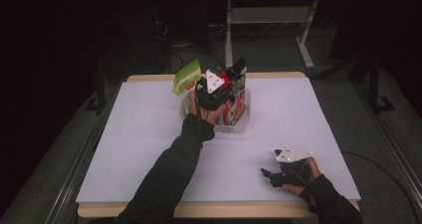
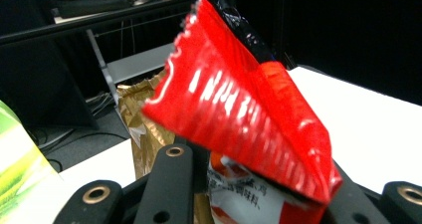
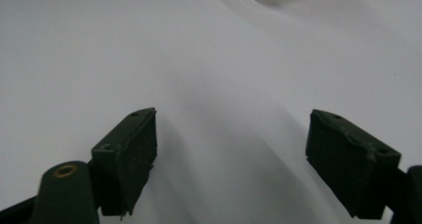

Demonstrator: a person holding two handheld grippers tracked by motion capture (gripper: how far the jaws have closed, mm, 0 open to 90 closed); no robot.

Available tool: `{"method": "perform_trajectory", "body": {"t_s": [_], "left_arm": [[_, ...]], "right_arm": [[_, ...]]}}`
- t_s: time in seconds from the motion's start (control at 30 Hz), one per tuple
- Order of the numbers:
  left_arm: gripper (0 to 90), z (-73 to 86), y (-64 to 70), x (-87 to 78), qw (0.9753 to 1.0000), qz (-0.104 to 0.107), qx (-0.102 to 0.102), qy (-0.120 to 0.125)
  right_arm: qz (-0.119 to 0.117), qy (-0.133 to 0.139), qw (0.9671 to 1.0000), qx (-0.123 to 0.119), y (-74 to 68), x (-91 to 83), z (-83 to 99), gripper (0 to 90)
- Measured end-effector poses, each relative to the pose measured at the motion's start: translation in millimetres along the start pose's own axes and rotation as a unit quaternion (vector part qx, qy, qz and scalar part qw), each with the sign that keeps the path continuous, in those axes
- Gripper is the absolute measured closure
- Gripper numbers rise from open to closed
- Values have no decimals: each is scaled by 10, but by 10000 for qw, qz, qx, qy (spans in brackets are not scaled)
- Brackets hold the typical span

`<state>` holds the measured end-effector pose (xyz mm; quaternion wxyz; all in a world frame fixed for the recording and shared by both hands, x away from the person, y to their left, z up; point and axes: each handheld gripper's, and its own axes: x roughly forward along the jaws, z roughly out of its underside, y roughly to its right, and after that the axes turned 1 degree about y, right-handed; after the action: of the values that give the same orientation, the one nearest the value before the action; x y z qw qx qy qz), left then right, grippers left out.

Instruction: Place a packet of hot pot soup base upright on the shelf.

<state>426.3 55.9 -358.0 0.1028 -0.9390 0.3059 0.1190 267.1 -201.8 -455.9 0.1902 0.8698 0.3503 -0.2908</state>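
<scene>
A clear plastic bin (image 1: 240, 126) stands at the far middle of the white table (image 1: 298, 119) with snack bags upright in it. My left gripper (image 1: 215, 92) reaches over the bin. In the left gripper view its jaws (image 2: 254, 194) are shut on a red snack bag (image 2: 239, 104) with a black top edge, which tilts up and away. A gold bag (image 2: 137, 129) stands behind it and a green bag (image 2: 15, 169) is at the left. My right gripper (image 1: 269, 175) rests near the front right of the table, open, with bare tabletop between its jaws (image 3: 231, 154).
The green bag (image 1: 186, 76) leans at the bin's left end. A red and white bag (image 1: 238, 109) stands in the bin's right side. Beyond the table's far edge are white desk legs (image 1: 304, 45) and dark floor.
</scene>
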Motion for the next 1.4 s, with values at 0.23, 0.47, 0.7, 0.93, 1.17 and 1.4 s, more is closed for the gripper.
{"method": "perform_trajectory", "body": {"t_s": [0.23,0.47,0.7,0.93,1.17,1.4], "left_arm": [[636,58,-35,-23,9994,304,-30,-148],[574,61,-82,-124,9980,586,87,-203],[552,42,-103,-216,9969,711,244,-223],[532,8,-118,-319,9953,784,506,-252],[511,-27,-150,-493,9927,918,744,-251],[470,-12,-170,-615,9896,956,1007,-364]], "right_arm": [[7,13,10000,13,4,-11,-1,193],[14,9,10000,8,0,-13,-7,195],[12,8,10000,3,6,-13,-6,195],[69,31,10000,6,18,-23,-4,198],[73,94,9999,43,22,-56,-9,201],[77,100,9999,15,16,-60,-18,201]]}}
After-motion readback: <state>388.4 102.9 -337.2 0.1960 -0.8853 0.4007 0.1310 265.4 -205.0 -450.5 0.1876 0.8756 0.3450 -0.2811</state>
